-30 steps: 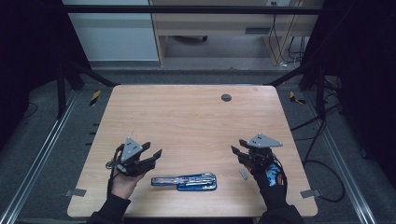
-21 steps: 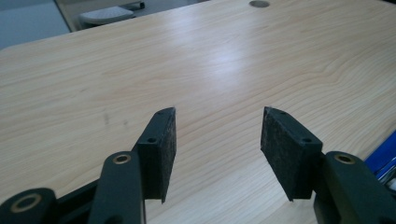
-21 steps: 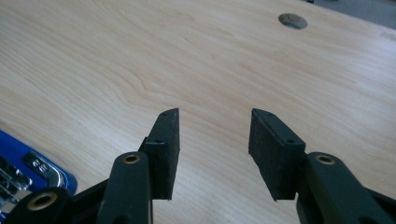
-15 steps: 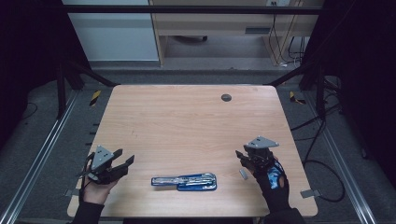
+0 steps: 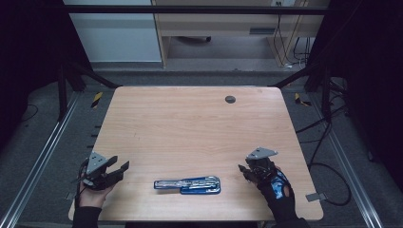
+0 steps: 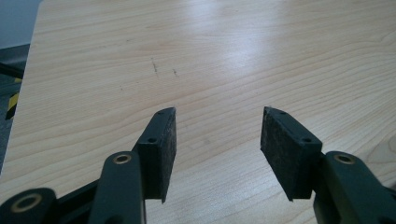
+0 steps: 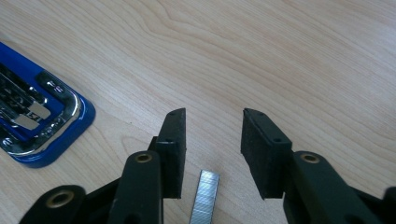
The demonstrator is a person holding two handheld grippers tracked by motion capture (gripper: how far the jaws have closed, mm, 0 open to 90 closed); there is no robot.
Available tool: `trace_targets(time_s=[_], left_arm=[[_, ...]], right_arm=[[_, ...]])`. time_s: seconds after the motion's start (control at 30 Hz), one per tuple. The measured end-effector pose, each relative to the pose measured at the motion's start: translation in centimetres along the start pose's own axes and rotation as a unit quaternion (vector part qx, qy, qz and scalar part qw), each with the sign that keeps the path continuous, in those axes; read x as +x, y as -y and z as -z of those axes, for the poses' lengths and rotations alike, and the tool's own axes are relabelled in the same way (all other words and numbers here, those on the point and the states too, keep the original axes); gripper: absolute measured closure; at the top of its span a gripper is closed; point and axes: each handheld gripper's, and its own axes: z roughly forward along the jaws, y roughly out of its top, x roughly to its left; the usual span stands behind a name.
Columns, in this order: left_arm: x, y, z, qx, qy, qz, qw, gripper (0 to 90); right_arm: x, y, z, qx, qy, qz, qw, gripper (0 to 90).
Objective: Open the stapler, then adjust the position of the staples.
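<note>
A blue and chrome stapler [image 5: 187, 184], folded open flat, lies near the front edge of the wooden table [image 5: 190, 123]. Its rounded end [image 7: 32, 126] is at the left of the right gripper view. My right gripper [image 5: 242, 171] hovers to the right of the stapler. Its jaws [image 7: 212, 126] have just been closing and stand partly apart over a short silver strip of staples [image 7: 204, 196] on the wood; the pads do not touch the strip. My left gripper [image 5: 119, 164] is at the table's front left corner, open [image 6: 218, 126], with bare wood between its pads.
A small dark round grommet [image 5: 230, 99] sits in the table's far right part. Metal rails run along both sides of the table, with cables on the floor at the right. A pale cabinet stands beyond the far edge.
My left gripper has drawn away from the stapler to the table's front left corner. The right gripper's jaws have narrowed, and its hand has stayed in place.
</note>
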Motion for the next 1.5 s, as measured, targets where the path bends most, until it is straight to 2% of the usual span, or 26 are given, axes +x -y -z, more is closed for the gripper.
trace_targets(time_s=[0.07,0.23,0.27,0.37,0.4,0.47,0.53,0.6,0.7,0.73,0.87,1.43,1.5], left_arm=[[0.0,0.0,-0.1,0.002,0.001,-0.003,1.0000,45.3],[0.0,0.0,-0.2,0.004,0.000,-0.002,1.0000,45.3],[0.1,0.1,-0.2,0.005,0.001,-0.001,1.0000,45.4],[0.1,0.1,-0.3,0.005,0.002,-0.001,1.0000,45.2],[0.1,0.1,-0.3,0.006,0.001,-0.002,1.0000,45.2],[0.1,0.1,-0.3,0.008,0.003,-0.004,1.0000,45.1],[0.1,0.1,-0.4,0.008,0.003,-0.004,1.0000,45.1],[0.1,0.1,-0.4,0.010,0.001,-0.006,0.9999,45.1],[0.1,0.1,-0.5,0.013,-0.002,-0.008,0.9999,45.1],[0.1,0.1,-0.4,0.014,-0.002,-0.008,0.9999,45.1],[0.1,0.1,-0.5,0.014,-0.002,-0.008,0.9999,45.1],[0.1,0.1,-0.7,0.023,0.000,-0.012,0.9997,45.0],[0.0,0.1,-0.7,0.024,0.000,-0.013,0.9996,45.0]], right_arm=[[0.0,0.1,0.0,0.001,-0.006,0.000,1.0000,63.3],[0.0,0.0,0.4,0.001,-0.007,0.000,1.0000,62.4],[-0.1,0.1,0.4,0.008,-0.008,-0.009,0.9999,61.9],[-0.4,0.4,0.4,0.018,-0.012,-0.011,0.9997,62.9],[-0.5,0.5,0.4,0.025,-0.013,-0.021,0.9994,62.0],[-0.5,0.6,0.4,0.036,-0.003,-0.023,0.9991,62.2],[-0.7,0.6,0.5,0.042,-0.008,-0.030,0.9986,67.2],[-0.7,0.5,0.6,0.044,-0.010,-0.037,0.9983,67.7],[-0.7,0.5,0.5,0.057,-0.009,-0.039,0.9976,64.0],[-0.6,0.4,0.5,0.065,-0.016,-0.054,0.9963,64.1],[-0.6,0.6,0.1,0.078,-0.026,-0.065,0.9945,65.9],[-0.5,0.9,-0.8,0.106,-0.032,-0.070,0.9914,73.8],[-0.4,0.9,-0.9,0.106,-0.033,-0.083,0.9903,75.8]])
